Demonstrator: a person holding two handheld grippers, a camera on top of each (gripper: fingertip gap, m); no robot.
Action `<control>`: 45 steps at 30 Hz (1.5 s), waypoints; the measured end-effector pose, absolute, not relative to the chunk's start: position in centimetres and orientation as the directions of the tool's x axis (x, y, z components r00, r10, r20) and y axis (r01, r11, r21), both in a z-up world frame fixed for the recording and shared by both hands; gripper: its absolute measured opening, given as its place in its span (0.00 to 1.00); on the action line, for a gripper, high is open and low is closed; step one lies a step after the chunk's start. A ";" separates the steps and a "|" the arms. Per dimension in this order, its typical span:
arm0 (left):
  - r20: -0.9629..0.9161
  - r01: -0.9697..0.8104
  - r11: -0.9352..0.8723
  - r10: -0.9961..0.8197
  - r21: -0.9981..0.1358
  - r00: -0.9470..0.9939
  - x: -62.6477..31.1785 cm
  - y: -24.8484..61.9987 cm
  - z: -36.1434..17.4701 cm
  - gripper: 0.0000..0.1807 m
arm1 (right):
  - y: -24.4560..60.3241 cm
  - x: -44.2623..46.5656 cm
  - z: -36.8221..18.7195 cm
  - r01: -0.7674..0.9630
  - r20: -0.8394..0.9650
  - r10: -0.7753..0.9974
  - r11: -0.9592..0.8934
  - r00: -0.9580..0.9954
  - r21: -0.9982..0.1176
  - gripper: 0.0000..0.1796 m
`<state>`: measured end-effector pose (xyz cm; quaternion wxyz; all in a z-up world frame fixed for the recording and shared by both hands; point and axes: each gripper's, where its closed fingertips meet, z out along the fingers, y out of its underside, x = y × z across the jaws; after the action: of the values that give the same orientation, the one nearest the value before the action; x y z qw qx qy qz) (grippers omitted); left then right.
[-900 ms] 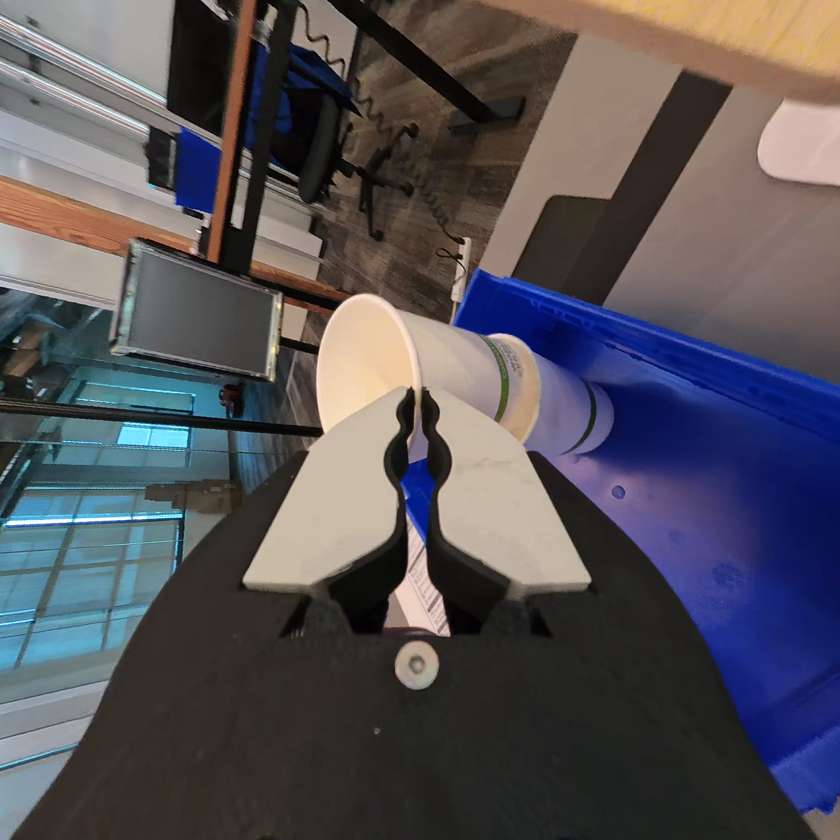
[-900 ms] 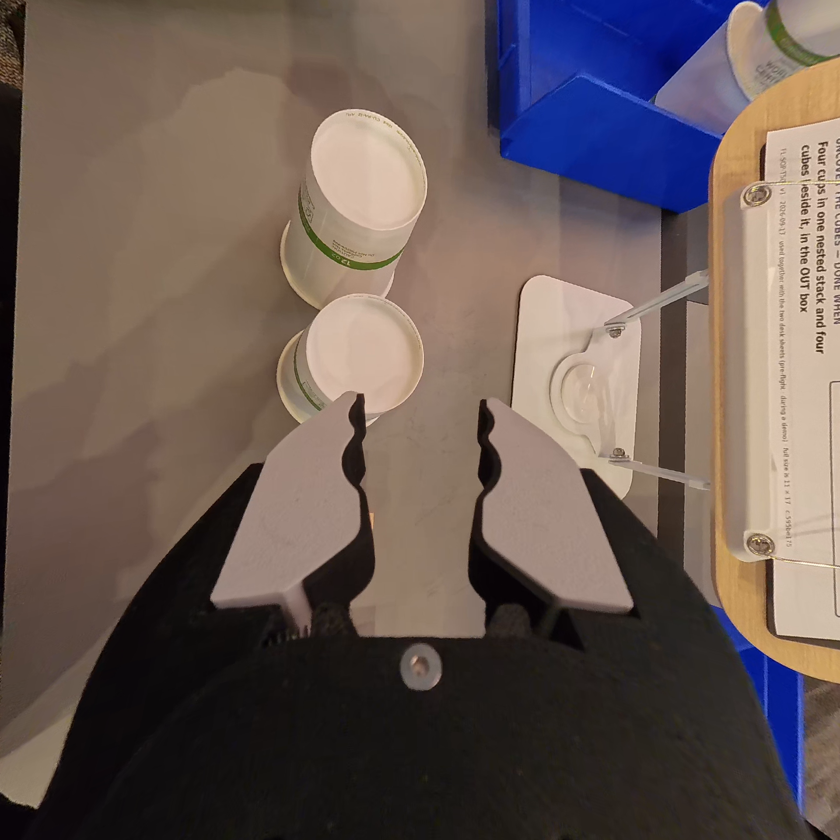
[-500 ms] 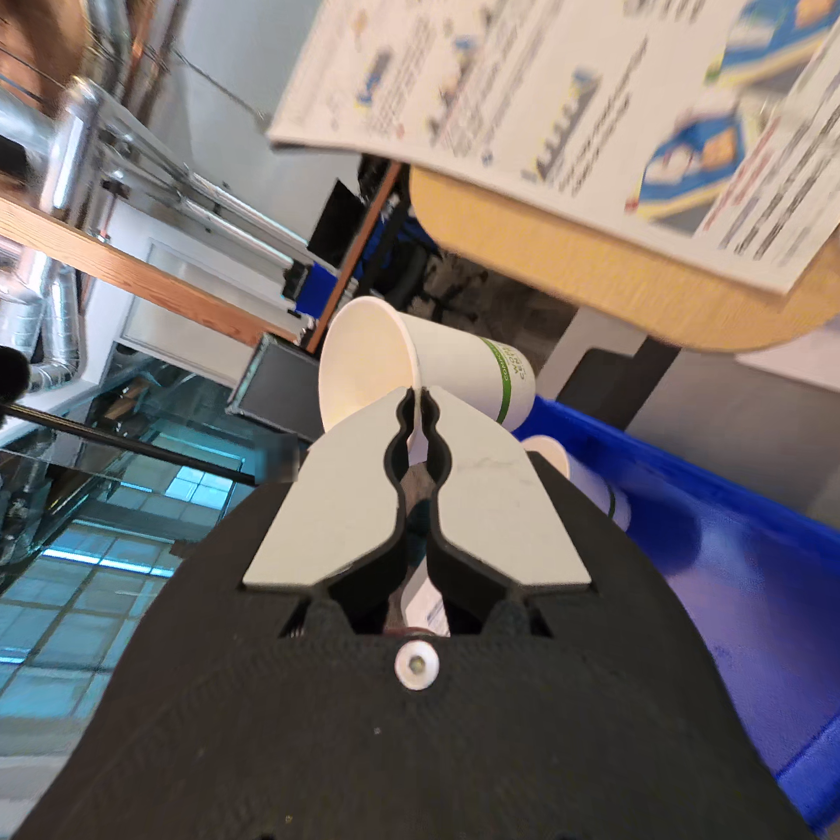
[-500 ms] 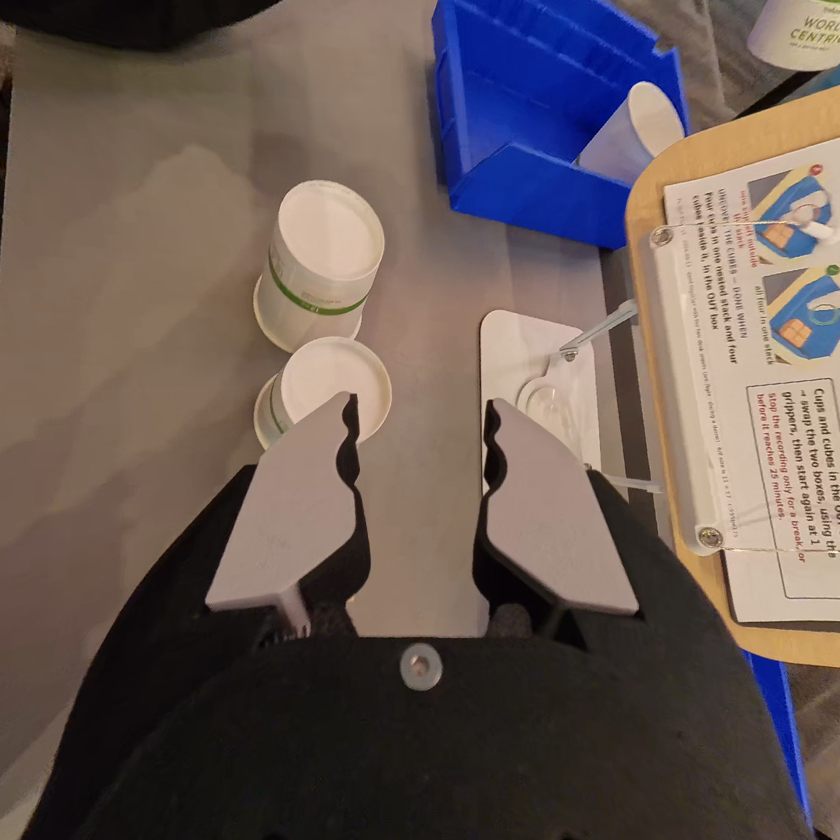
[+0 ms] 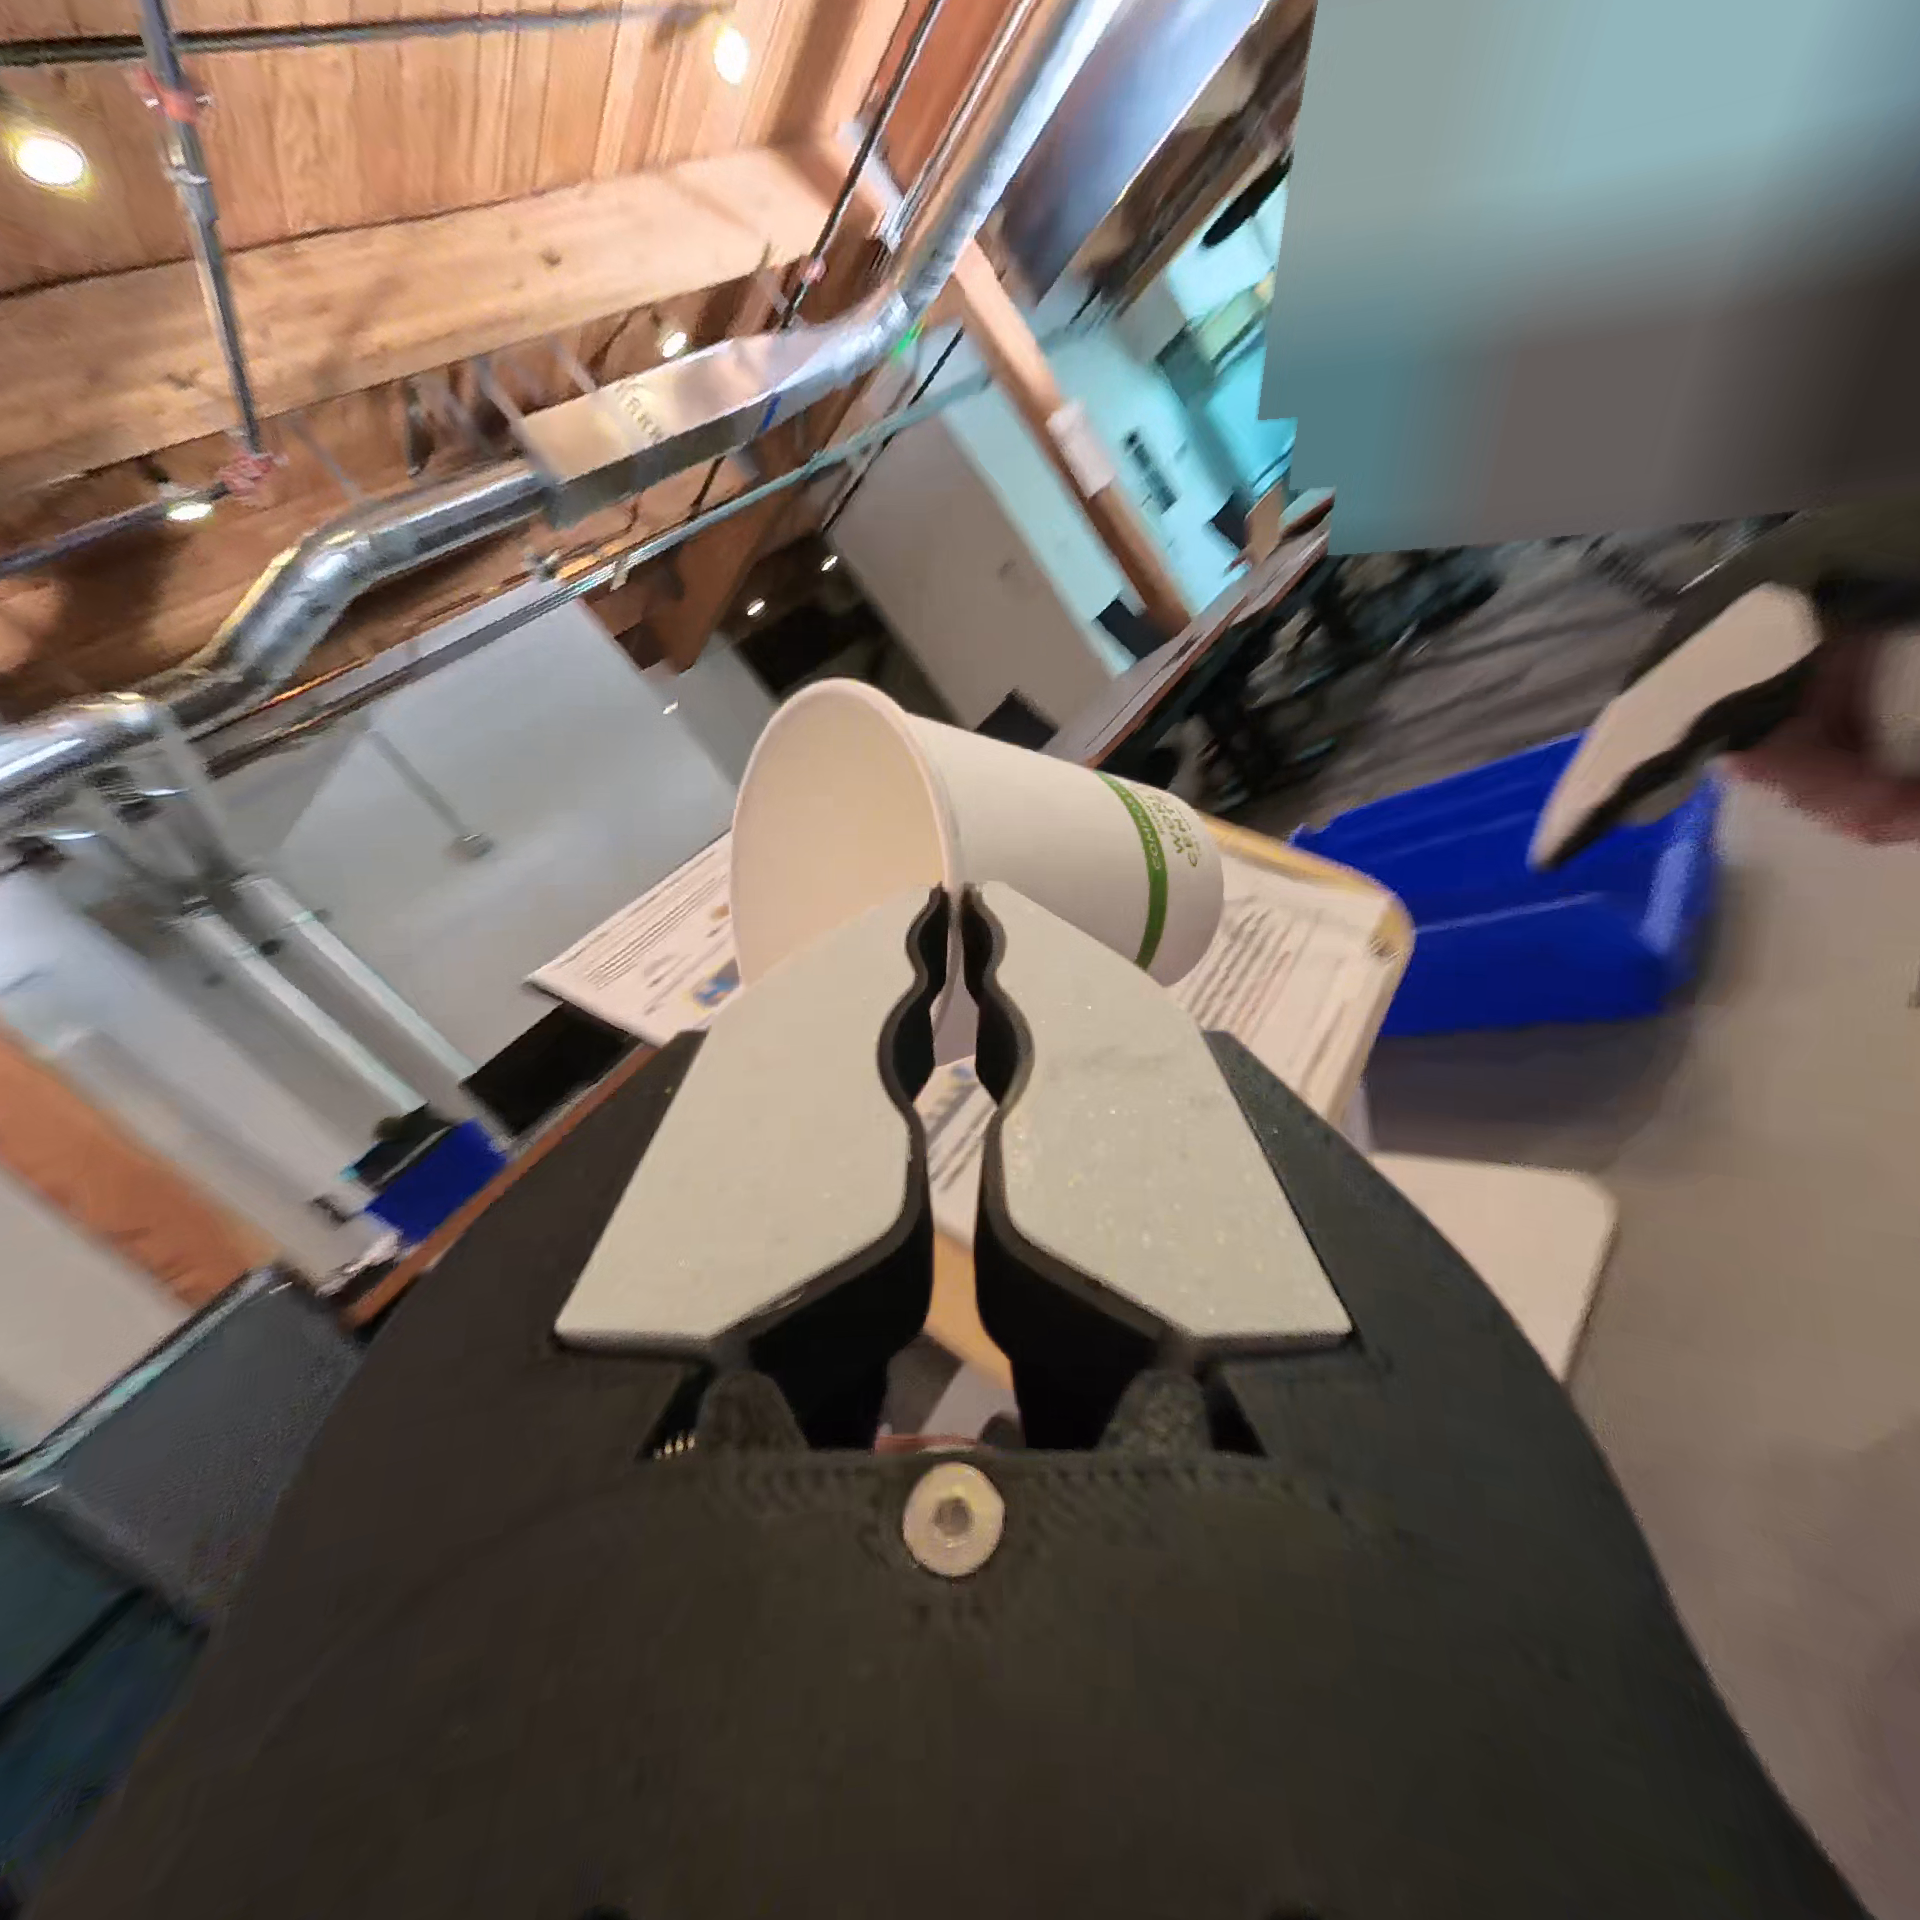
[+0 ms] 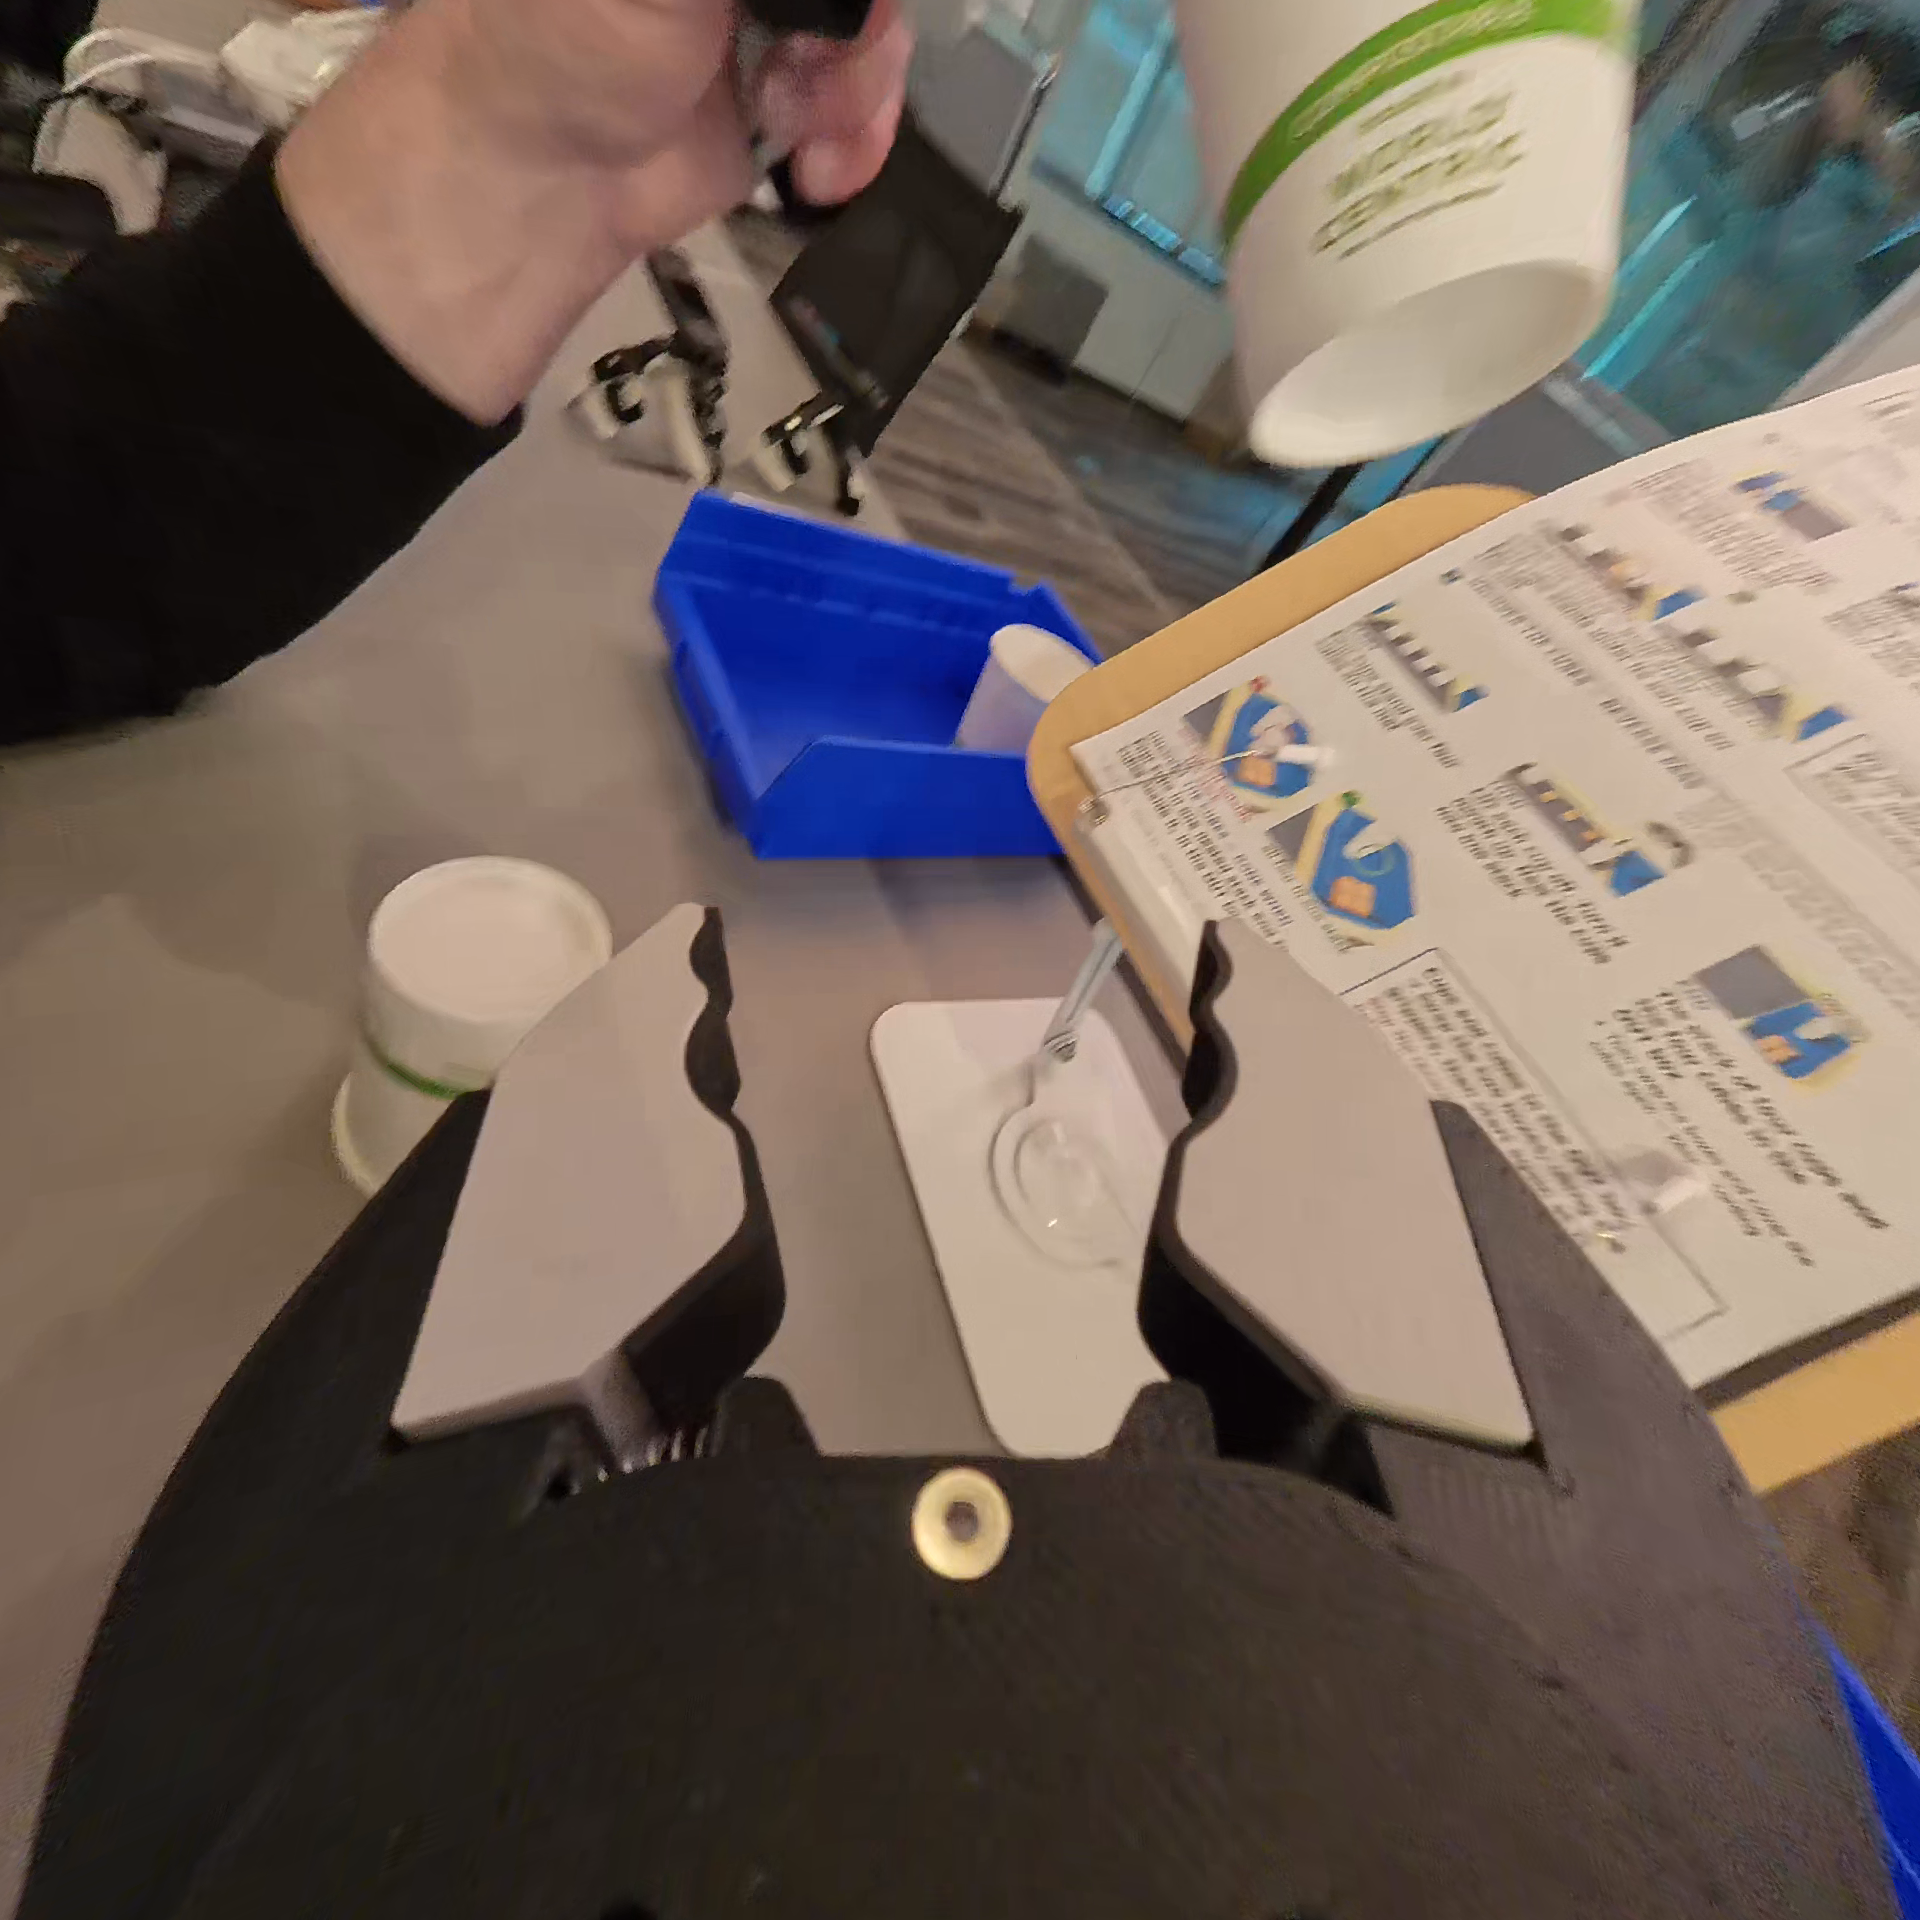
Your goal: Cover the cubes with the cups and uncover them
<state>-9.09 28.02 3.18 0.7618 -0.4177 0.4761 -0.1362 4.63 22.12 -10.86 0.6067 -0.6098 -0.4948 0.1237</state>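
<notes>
My left gripper (image 5: pixel 954 902) is shut on the rim of a white paper cup with a green band (image 5: pixel 997 831) and holds it high in the air, tilted on its side. The same cup (image 6: pixel 1413 197) shows at the top of the right wrist view. My right gripper (image 6: pixel 951 945) is open and empty, low over the grey table (image 6: pixel 260 831). An upside-down cup (image 6: pixel 457 997) stands on the table to its left. Another cup (image 6: pixel 1023 686) lies in the blue bin (image 6: pixel 831 675). No cubes show. One finger of the right gripper also shows far right in the left wrist view (image 5: pixel 1683 717).
A tilted wooden board with instruction sheets (image 6: pixel 1558 883) stands at the right on a white base plate (image 6: pixel 997 1195). A person's hand and dark sleeve (image 6: pixel 312 312) hold the left gripper at upper left. A second blue bin (image 5: pixel 1538 935) sits on the table.
My left gripper has lifted one cup out of the blue bin and raised it high, away from the cup left in the bin. My right gripper tilted up from the two upside-down cups and opened wider.
</notes>
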 end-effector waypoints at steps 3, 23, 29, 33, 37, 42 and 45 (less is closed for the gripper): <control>-0.522 -0.042 0.564 -0.731 -0.825 0.439 -7.1 26.5 3.0 0.01 | 22.6 5.4 -8.9 0.395 0.488 0.667 0.302 0.563 -0.868 0.54; -0.039 0.265 0.020 -0.997 -0.964 -0.069 2.1 23.2 -2.2 0.01 | 21.6 8.1 -4.4 0.246 0.515 0.478 0.518 0.712 -0.820 0.53; -0.008 0.272 -0.027 -0.992 -0.962 -0.126 2.5 22.6 -2.4 0.01 | 21.8 8.3 -4.3 0.235 0.499 0.472 0.512 0.727 -0.826 0.60; -0.006 0.265 -0.037 -0.987 -0.964 -0.159 2.9 21.8 -2.6 0.01 | 21.4 8.1 -4.3 0.237 0.511 0.478 0.522 0.715 -0.819 0.52; -0.002 0.262 -0.045 -0.984 -0.964 -0.177 3.0 21.4 -2.6 0.01 | 20.9 8.1 -3.9 0.228 0.513 0.486 0.530 0.708 -0.817 0.51; -0.015 0.285 -0.029 -0.988 -0.958 -0.151 2.6 21.7 -2.0 0.07 | 20.9 8.5 -3.6 0.227 0.488 0.507 0.492 0.710 -0.841 0.51; -0.078 0.267 0.063 -0.996 -0.962 -0.045 1.5 22.6 -1.2 0.20 | 21.4 9.2 -4.3 0.282 0.474 0.579 0.393 0.663 -0.875 0.51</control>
<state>1.53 22.59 -1.24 0.5660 -0.3965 0.4594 -0.5580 9.20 21.35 -4.28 0.7338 -0.5414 -0.3977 0.1013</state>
